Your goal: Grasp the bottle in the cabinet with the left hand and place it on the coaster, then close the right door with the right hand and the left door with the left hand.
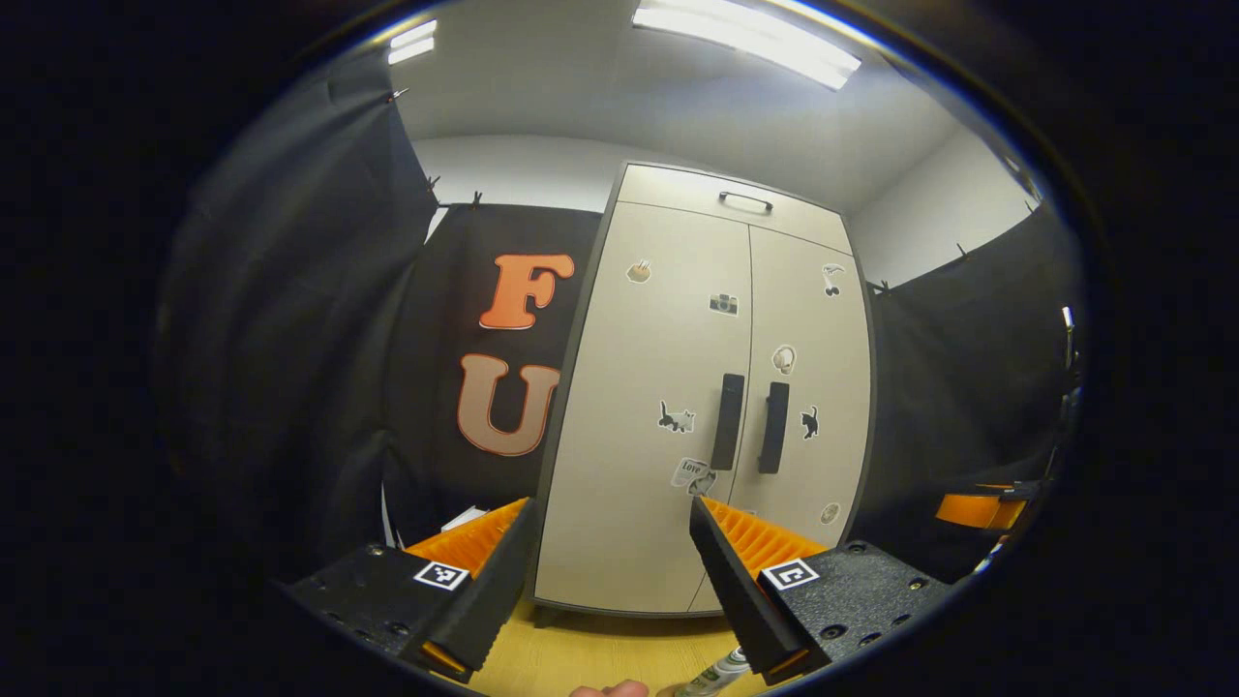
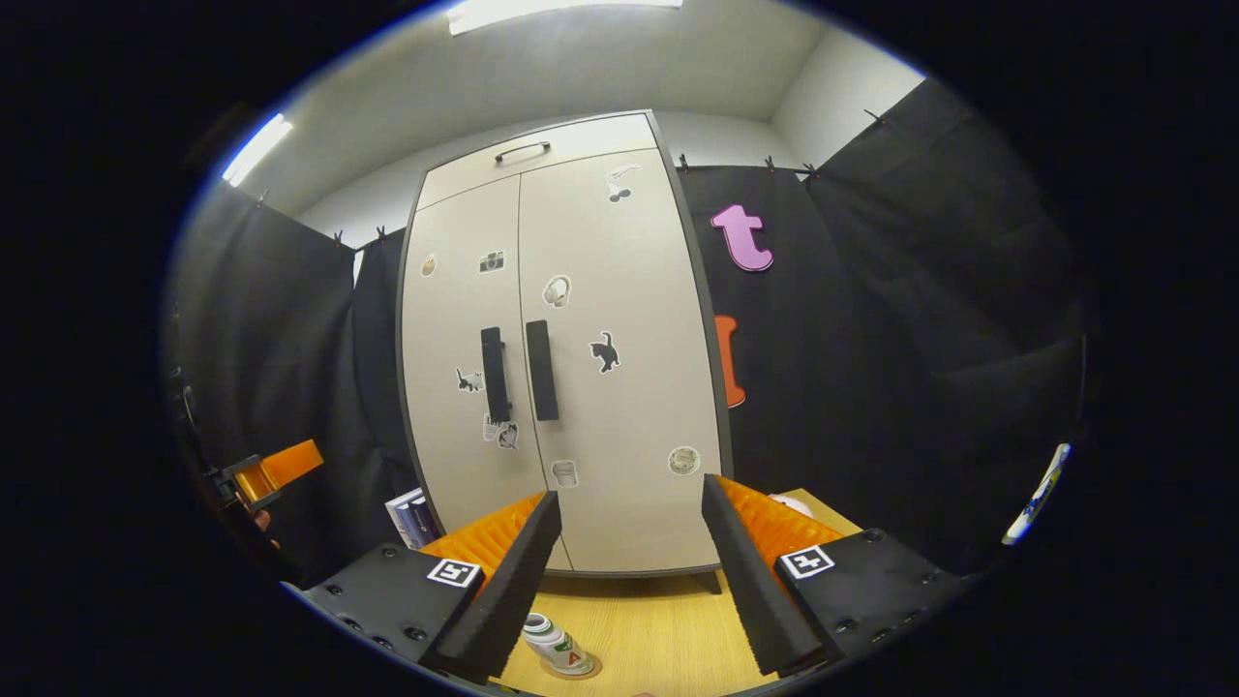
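Left gripper view: the left gripper (image 1: 610, 590) hangs with its fingers spread apart and nothing between them, facing the cabinet (image 1: 697, 387). Both the left door (image 1: 649, 387) and the right door (image 1: 808, 387) sit flush, handles side by side. At six o'clock the bottle (image 1: 718, 673) peeks in on the wooden table (image 1: 600, 658), its cap just showing; a fingertip (image 1: 610, 689) intrudes beside it.

Right gripper view: the right gripper (image 2: 629, 581) is likewise spread wide and empty. At seven o'clock the bottle stands on the coaster (image 2: 581, 670), which this view reveals and the other does not. The other gripper appears at nine o'clock.

The task looks finished; the remaining risk, I judge, is a careless lowering hand toppling the bottle standing just below both grippers.
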Demonstrator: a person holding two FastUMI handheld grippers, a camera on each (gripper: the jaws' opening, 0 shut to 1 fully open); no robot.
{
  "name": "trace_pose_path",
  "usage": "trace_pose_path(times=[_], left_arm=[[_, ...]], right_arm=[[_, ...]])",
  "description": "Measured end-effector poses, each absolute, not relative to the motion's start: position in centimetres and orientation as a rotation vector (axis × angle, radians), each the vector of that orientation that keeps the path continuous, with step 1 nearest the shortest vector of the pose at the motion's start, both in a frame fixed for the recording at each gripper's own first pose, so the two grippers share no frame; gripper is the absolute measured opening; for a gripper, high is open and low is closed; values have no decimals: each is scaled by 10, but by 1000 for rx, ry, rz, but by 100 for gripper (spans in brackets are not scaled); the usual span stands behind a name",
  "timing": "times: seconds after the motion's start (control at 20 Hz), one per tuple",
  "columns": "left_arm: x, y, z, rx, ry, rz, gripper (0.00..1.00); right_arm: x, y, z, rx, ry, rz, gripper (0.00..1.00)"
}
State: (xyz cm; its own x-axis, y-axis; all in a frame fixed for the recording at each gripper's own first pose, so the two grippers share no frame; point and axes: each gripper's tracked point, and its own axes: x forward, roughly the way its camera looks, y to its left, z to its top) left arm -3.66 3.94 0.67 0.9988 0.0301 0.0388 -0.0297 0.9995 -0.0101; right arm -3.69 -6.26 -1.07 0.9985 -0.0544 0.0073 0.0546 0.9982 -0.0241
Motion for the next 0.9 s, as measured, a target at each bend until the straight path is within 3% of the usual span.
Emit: trace_pose_path(times=[0.9], left_arm=[[-31, 47, -6, -10, -17, 42, 95]], right_arm=[[-35, -67, -22, 4, 24, -66, 96]])
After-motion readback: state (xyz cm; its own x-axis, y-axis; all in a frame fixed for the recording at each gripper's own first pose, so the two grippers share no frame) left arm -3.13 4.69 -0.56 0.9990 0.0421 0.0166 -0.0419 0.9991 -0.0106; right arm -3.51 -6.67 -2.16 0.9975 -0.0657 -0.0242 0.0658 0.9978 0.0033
